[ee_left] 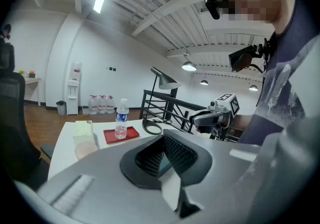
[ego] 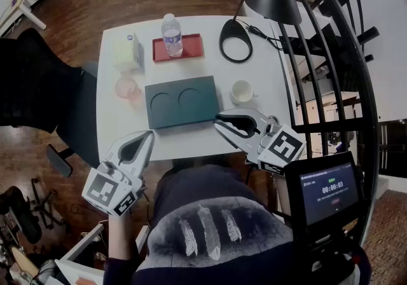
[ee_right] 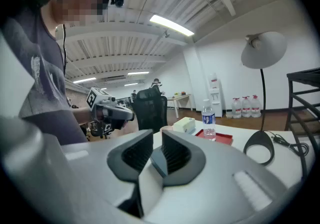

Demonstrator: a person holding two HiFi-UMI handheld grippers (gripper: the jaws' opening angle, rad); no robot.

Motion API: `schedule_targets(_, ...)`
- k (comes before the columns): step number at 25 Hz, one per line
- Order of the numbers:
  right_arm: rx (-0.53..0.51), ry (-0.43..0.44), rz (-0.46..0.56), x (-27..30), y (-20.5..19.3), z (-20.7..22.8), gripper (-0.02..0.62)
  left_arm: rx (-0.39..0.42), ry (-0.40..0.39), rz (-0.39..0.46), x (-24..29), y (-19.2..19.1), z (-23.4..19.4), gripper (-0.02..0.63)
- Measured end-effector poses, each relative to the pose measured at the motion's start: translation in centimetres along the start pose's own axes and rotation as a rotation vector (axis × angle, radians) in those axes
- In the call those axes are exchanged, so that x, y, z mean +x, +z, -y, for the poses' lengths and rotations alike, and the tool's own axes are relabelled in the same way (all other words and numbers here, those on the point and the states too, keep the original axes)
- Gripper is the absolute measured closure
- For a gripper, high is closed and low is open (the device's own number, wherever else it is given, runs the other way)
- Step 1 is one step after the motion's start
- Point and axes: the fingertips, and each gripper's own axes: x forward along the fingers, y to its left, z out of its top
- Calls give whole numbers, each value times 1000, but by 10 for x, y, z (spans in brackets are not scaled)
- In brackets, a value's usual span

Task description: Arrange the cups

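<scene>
- Nearby, the left gripper [ego: 149, 136] hangs at the table's [ego: 191, 140] front edge, jaws pressed together, empty.
- Right gripper [ego: 220, 122]: jaws a narrow gap apart, seemingly nothing between.
- Dark tray [ego: 181, 102] with two round hollows lies beyond.
- White cup [ego: 241, 91] stands just right of it, pink cup [ego: 127, 88] just left.
- Farthest, a bottle [ego: 172, 34] stands on a red tray [ego: 191, 48].

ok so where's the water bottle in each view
Head view: water bottle in the upper middle.
Left gripper view: left of centre.
Right gripper view: right of centre.
Shared landmark: the red tray it stands on.
</scene>
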Motion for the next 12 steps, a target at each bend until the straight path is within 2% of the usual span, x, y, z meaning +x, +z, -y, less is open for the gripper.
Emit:
schedule_targets(5,-5,20,-28,3,-7,-2,540,-10,34,-2,-5,-5,2,606)
schedule_targets(12,-7,49,39,6,3,-7,540,-14,35,-4,-4,-8,5,606)
